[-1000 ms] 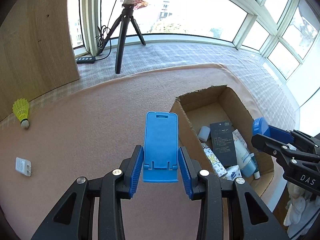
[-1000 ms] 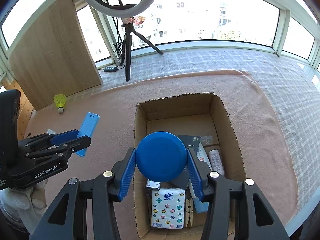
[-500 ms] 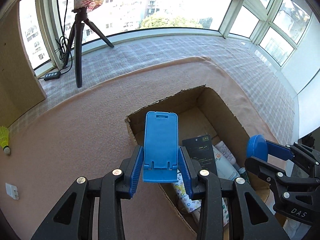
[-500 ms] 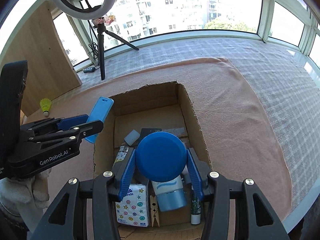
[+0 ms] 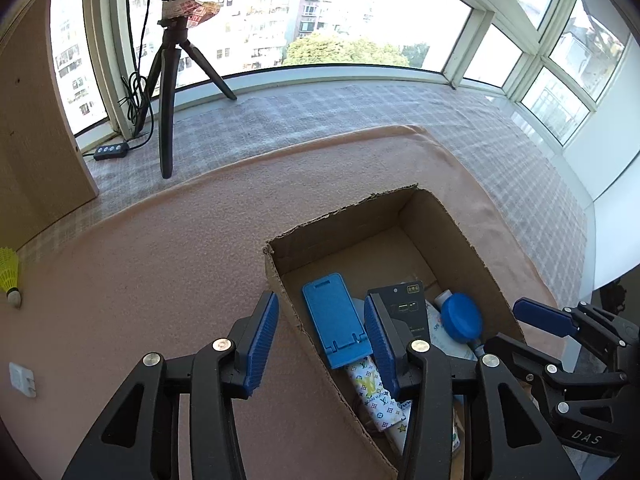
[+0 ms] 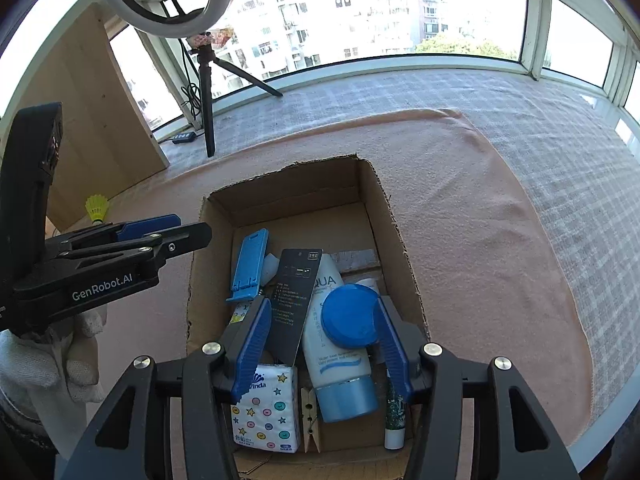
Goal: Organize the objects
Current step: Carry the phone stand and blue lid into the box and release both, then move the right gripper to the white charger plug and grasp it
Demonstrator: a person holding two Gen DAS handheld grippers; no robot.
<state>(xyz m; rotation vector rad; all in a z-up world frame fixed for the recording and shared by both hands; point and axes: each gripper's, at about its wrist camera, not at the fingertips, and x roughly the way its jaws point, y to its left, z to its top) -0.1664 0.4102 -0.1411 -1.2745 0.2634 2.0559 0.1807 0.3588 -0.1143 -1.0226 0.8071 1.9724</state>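
the left gripper [image 5: 322, 344] hangs over the near left wall of the box [image 5: 280, 280], and its jaws are opening with nothing pinched. the blue stand [image 5: 336, 326] lies loose in the box, just past the jaws and not touching the pads. in the left view the stand looks flat, with its long side running from the near end of the box toward the far end, its slot end far and its little feet near. the right view shows more: the stand [image 6: 250, 266] is tipped up, leaning by the left wall of the box [image 6: 384, 216] with its feet low and its top high. the right gripper [image 6: 320, 344] is over the near part of the box, and its jaws are opening too. the blue lid [image 6: 350, 316] sits just by the right pad on top of the white tube [image 6: 332, 360]; whether the pad touches it cannot be told. only the right view shows the star pack [image 6: 266, 408], the peg [image 6: 310, 416] and the gloved hand [image 6: 52, 360] on the left gripper. the black card [image 6: 296, 296] leans over the middle. only the left view shows the white plug [image 5: 22, 378] on the pink cloth [image 5: 160, 260]. both show the yellow birdie [image 5: 10, 276].
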